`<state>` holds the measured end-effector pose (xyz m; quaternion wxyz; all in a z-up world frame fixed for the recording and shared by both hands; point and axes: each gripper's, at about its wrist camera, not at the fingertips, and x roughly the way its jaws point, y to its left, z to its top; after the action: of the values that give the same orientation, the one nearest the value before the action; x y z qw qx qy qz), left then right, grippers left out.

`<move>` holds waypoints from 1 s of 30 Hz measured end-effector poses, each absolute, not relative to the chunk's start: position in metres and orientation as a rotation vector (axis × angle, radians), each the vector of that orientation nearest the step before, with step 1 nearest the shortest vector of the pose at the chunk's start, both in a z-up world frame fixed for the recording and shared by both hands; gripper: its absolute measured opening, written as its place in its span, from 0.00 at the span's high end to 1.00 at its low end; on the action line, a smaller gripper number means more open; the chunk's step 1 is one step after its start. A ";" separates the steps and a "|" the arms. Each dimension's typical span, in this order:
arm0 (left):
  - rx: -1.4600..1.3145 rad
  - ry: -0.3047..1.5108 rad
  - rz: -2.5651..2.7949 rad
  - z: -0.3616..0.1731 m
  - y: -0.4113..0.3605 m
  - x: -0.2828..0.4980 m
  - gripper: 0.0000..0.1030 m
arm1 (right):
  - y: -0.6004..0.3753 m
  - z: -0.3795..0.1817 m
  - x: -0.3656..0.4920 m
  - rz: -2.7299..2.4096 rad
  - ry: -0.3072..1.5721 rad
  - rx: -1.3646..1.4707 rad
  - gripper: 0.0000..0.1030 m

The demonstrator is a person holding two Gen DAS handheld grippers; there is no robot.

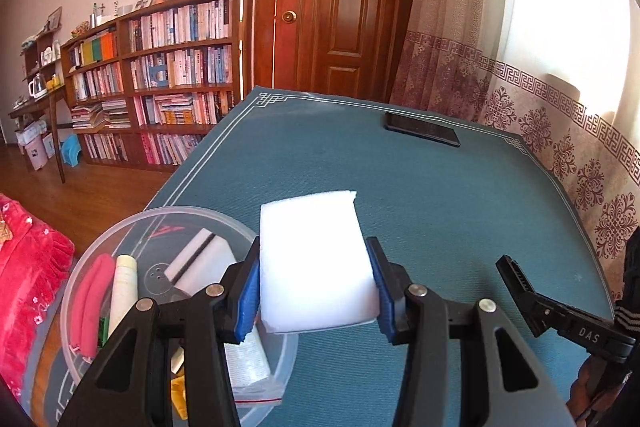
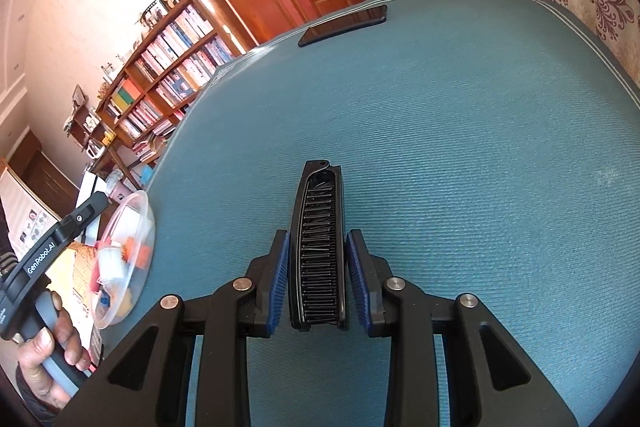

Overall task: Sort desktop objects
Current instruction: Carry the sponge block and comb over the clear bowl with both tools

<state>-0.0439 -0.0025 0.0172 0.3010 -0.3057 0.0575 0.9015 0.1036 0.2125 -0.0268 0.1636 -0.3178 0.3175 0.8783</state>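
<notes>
My left gripper (image 1: pixel 314 242) is shut on a white foam block (image 1: pixel 316 267), held just right of a clear plastic bowl (image 1: pixel 120 227). The bowl stands at the table's left edge with several small items in it, among them a pink piece, a cream tube and a white block. In the right wrist view a black comb (image 2: pixel 318 259) lies lengthwise between the blue pads of my right gripper (image 2: pixel 317 233), which is shut on it. The comb (image 1: pixel 514 277) also shows low at the right of the left wrist view. The bowl (image 2: pixel 140 211) is far to the left.
A black phone (image 1: pixel 422 129) lies flat near the far edge of the teal table mat (image 1: pixel 440 207). A patterned curtain (image 1: pixel 560 131) hangs along the right side, with a wooden door (image 1: pixel 344 7) and a bookshelf (image 1: pixel 168 75) behind. A red cushion (image 1: pixel 24 267) sits left of the table.
</notes>
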 end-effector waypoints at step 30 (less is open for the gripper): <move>-0.932 0.053 2.583 -0.010 -0.136 -0.105 0.50 | 0.093 0.021 0.005 2.813 0.718 -1.029 0.69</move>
<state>-0.1053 -0.1361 -0.0102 0.1964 -0.3329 0.0191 0.9221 0.0048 0.0925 0.0211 0.0305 -0.3340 0.2329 0.9129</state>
